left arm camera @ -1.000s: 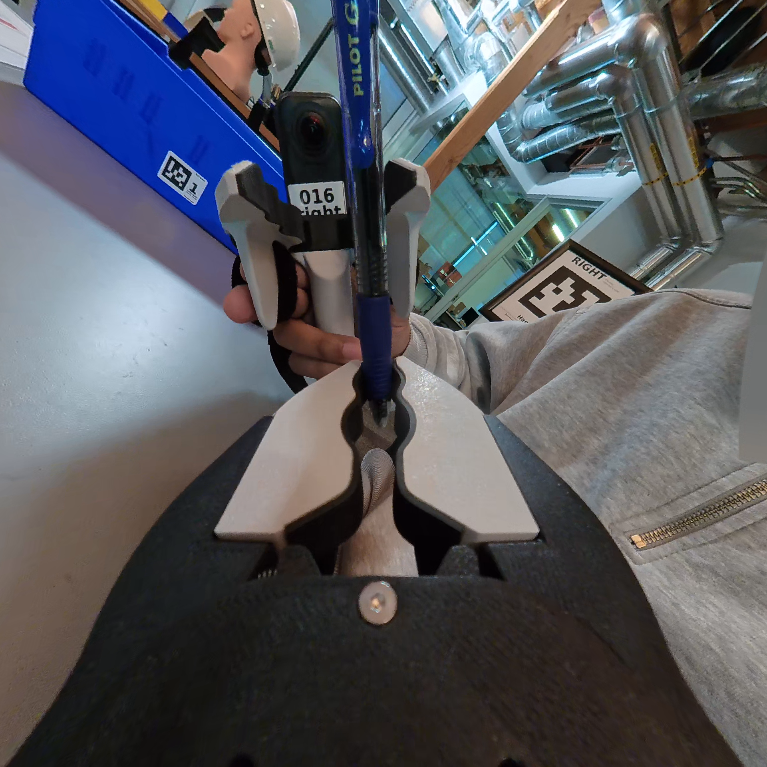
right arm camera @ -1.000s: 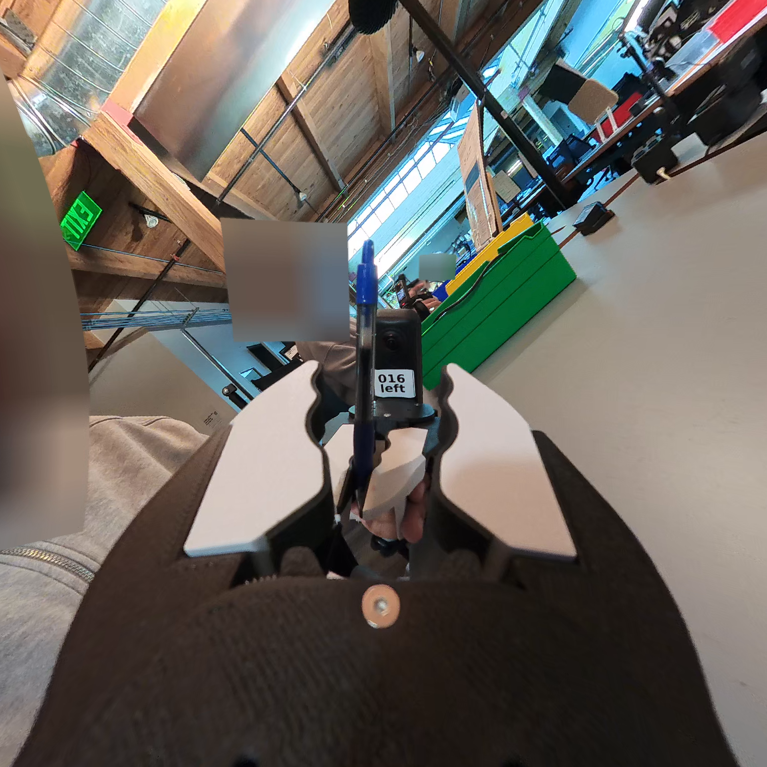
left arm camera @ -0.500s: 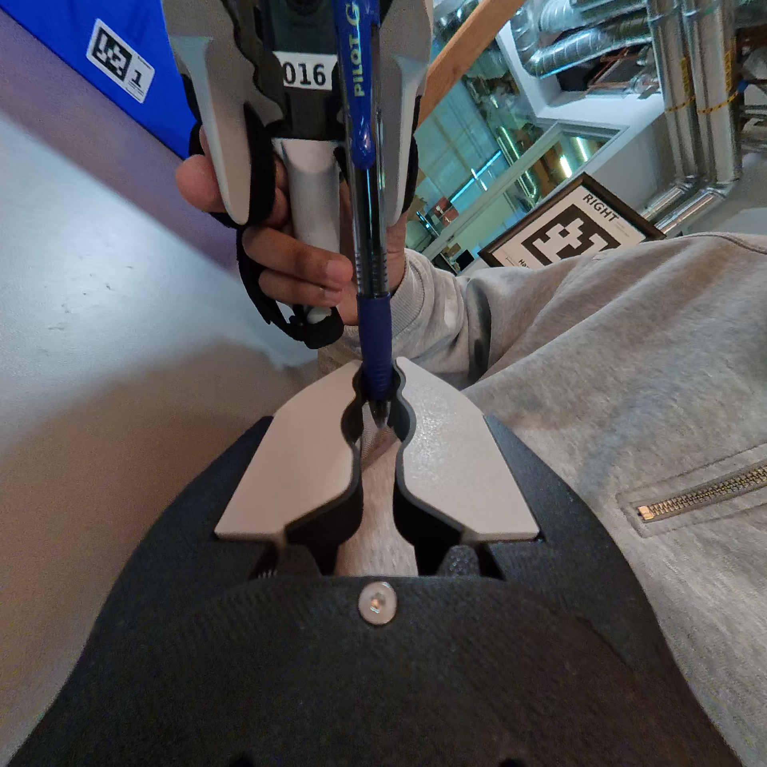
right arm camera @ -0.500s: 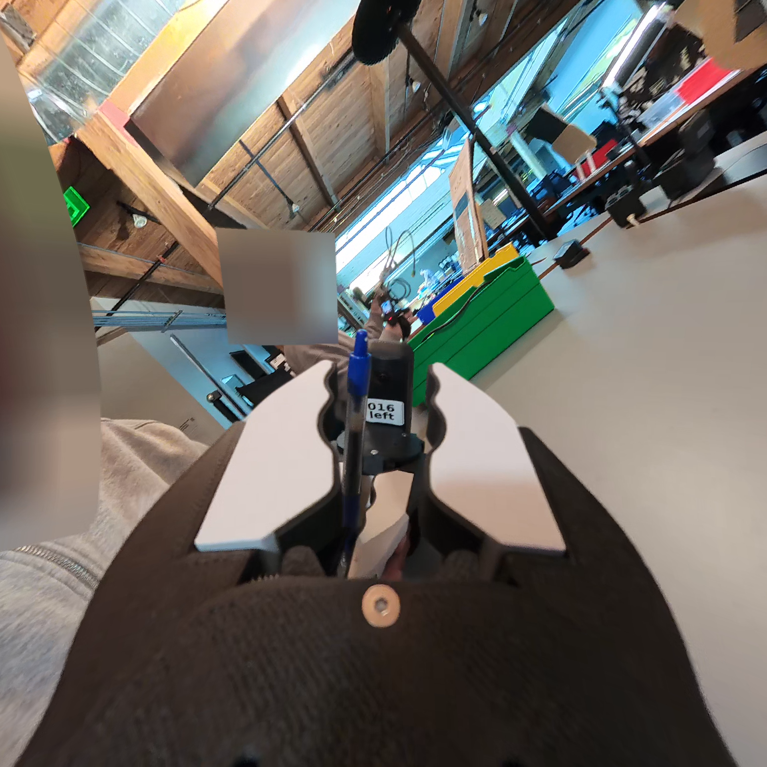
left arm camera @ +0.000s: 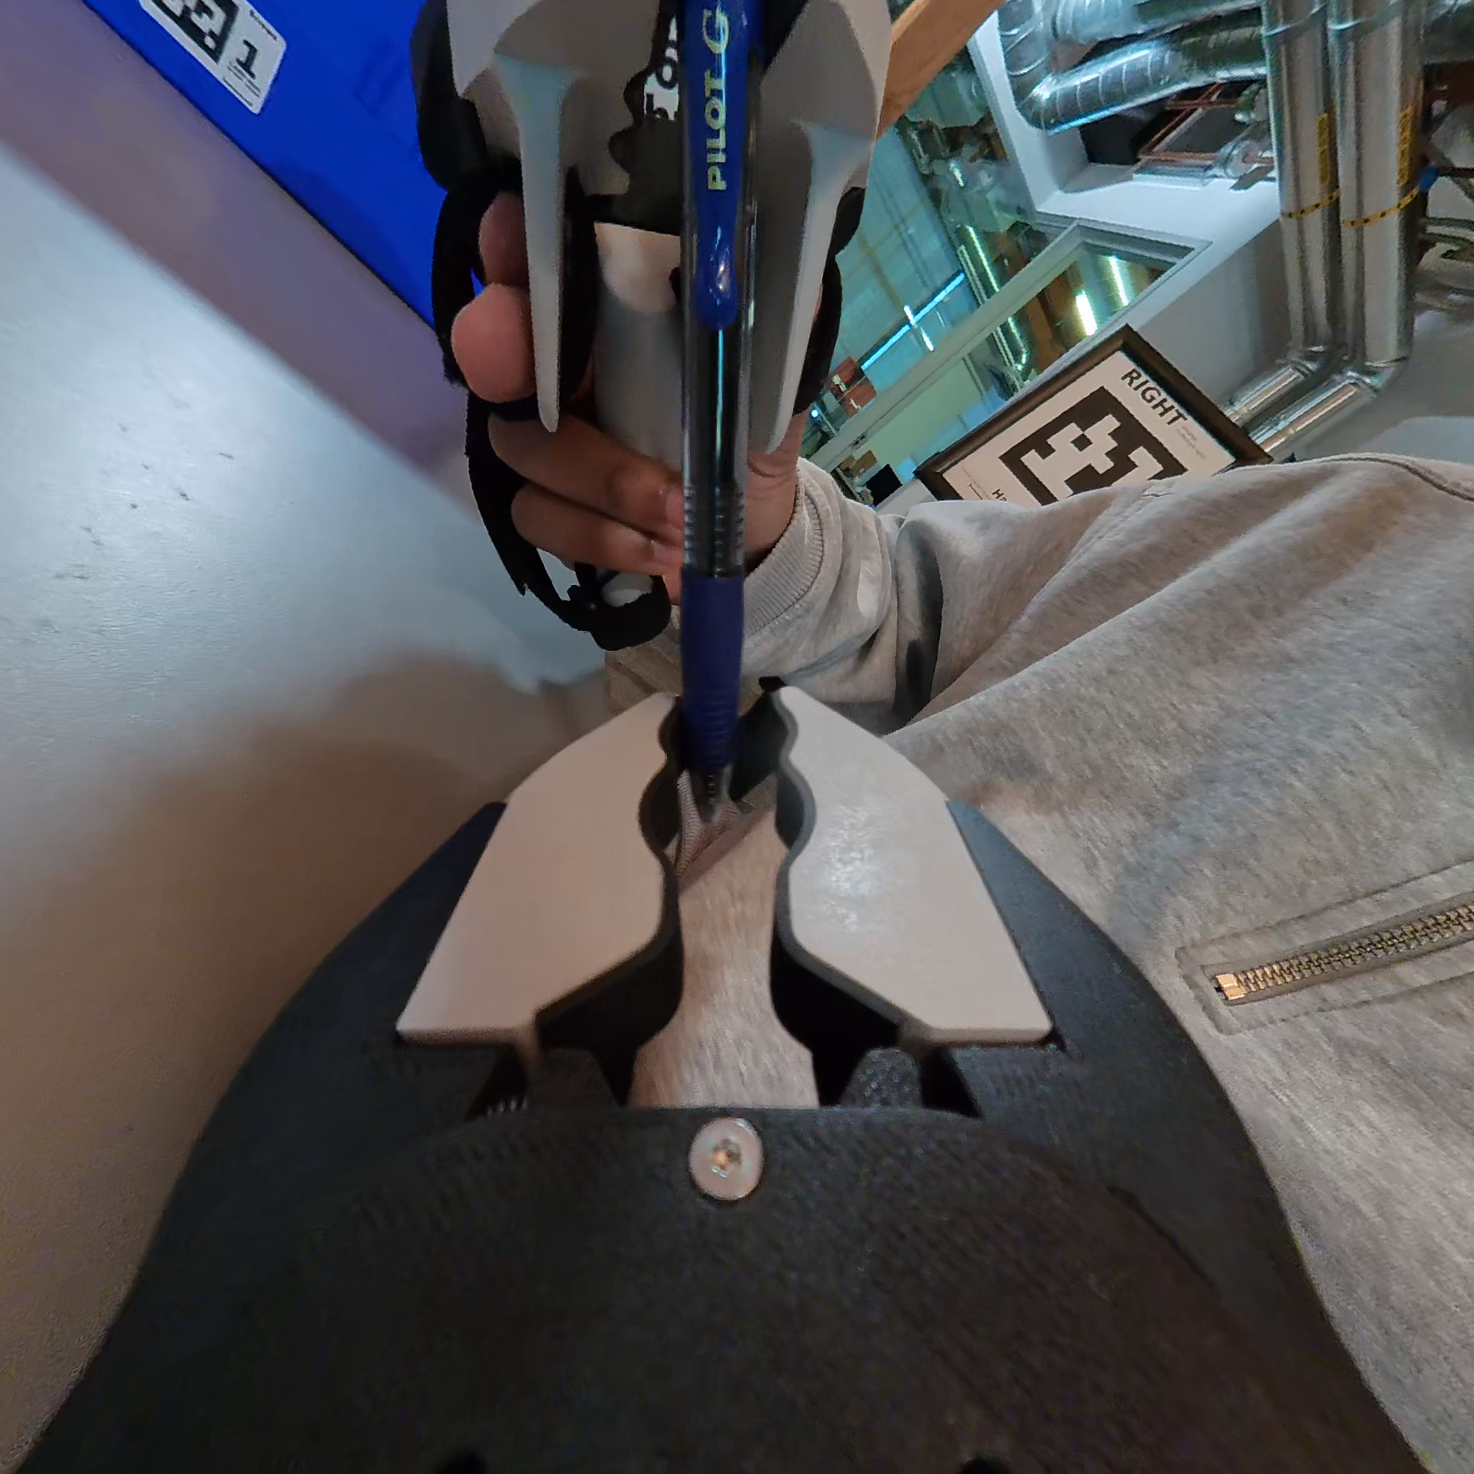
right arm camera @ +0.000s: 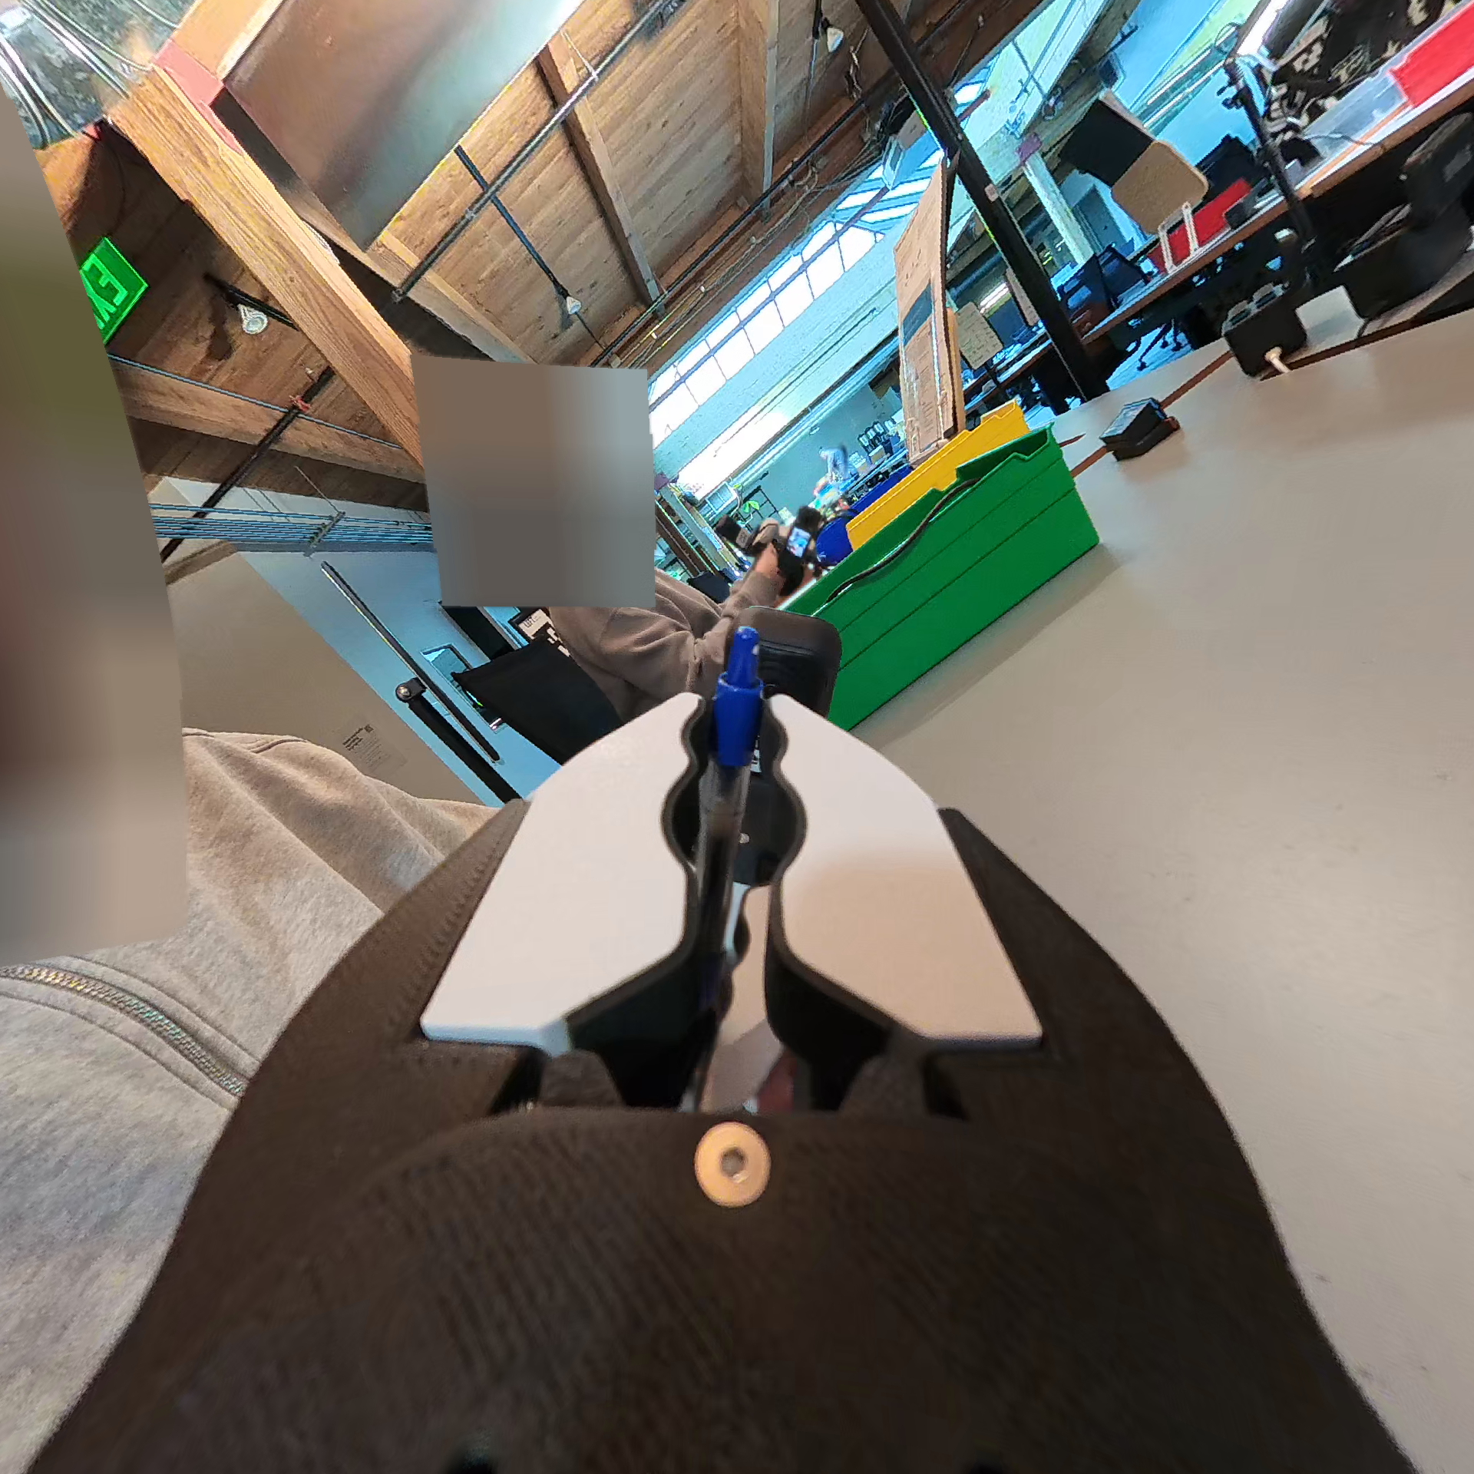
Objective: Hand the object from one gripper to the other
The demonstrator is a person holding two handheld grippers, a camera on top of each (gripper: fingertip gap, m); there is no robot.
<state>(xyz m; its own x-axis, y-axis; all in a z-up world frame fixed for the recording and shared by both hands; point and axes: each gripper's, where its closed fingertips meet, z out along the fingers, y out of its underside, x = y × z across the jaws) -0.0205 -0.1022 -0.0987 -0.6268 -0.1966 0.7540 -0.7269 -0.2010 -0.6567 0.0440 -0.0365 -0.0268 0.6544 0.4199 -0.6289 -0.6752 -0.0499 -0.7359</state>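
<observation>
A blue pen stands upright between the two grippers, which face each other above the grey table. In the left wrist view, my left gripper has its jaws slightly apart. The pen's tip sits between them, leaning on the left finger. My right gripper is close above, closed around the pen's barrel. In the right wrist view, my right gripper is shut on the pen, whose blue cap sticks out past the fingertips.
A blue bin stands on the table behind the right gripper. A framed marker board and the grey sweatshirt are on the right. A green bin and a small black box sit farther along the table. The tips of one gripper are about 11 cm away from the tips of the other.
My right gripper moved in over the pen and shut on its barrel. My left gripper's jaws, which were shut on the pen's tip, have parted slightly.
</observation>
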